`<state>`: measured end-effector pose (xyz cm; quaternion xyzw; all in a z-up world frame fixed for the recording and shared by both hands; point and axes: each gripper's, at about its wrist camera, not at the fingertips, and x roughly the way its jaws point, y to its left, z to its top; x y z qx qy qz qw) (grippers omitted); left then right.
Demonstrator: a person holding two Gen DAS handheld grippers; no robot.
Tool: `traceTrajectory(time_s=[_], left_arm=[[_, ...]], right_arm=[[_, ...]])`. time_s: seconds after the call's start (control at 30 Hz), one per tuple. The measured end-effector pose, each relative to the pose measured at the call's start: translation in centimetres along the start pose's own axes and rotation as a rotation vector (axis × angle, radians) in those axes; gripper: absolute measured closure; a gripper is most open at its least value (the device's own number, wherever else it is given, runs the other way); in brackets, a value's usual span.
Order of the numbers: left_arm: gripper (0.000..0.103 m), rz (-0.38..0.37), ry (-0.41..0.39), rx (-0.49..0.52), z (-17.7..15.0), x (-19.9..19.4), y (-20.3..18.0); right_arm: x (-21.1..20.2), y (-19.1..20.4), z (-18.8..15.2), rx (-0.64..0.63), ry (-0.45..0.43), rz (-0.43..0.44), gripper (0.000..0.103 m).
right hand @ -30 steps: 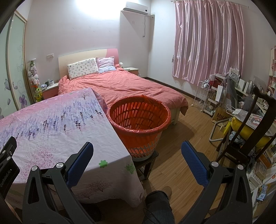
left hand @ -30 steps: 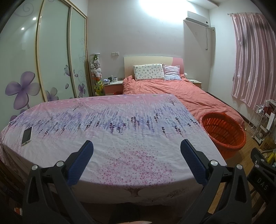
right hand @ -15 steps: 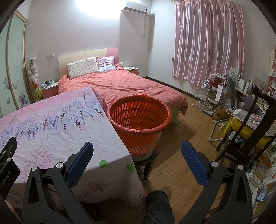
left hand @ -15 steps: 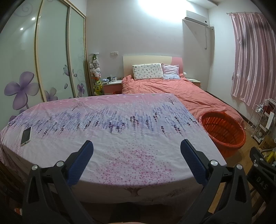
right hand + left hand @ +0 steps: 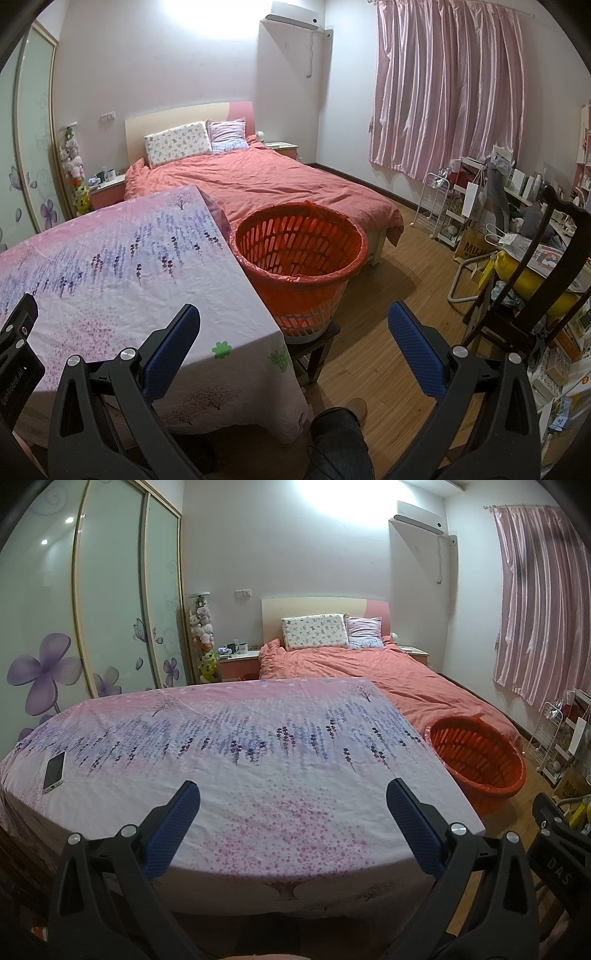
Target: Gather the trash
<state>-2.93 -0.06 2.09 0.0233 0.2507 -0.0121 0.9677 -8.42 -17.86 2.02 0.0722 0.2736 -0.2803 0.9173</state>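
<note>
Bedroom setup: a table (image 5: pixel 258 775) under a pink and lavender flower-print cloth fills the middle of the left wrist view, with a bed (image 5: pixel 369 672) in a salmon cover behind it toward the upper middle and pink curtains (image 5: pixel 535 609) at the upper right. Only the left view catches the phone (image 5: pixel 54 771) lying flat on the cloth at the left edge, plus the sliding wardrobe doors (image 5: pixel 110 602) with purple flowers in the upper left. Right wrist view gives you stuff the left one doesn't: the orange basket (image 5: pixel 301 258) sits dead center on a small dark stool (image 5: pixel 314 347) just beside the table's right edge, there's wood floor (image 5: pixel 388 332), a dark chair (image 5: pixel 535 280) and cluttered shelves at the right, and the person's leg and shoe at the bottom middle. In the left view that basket is only at the right edge. Left gripper (image 5: pixel 293 812) has its blue-padded jaws spread wide over the near part of the cloth, holding nothing. Right gripper (image 5: pixel 295 334) is spread wide too, nothing between the pads. Can't spot any actual trash on the cloth in either view.
</note>
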Motion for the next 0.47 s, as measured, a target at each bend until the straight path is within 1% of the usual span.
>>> traceTrajectory(time_s=[0.47], left_arm=[[0.004,0.0,-0.001,-0.003,0.1,0.06,0.15]], right_arm=[[-0.15,0.04,-0.17,0.0,0.002,0.0,0.002]])
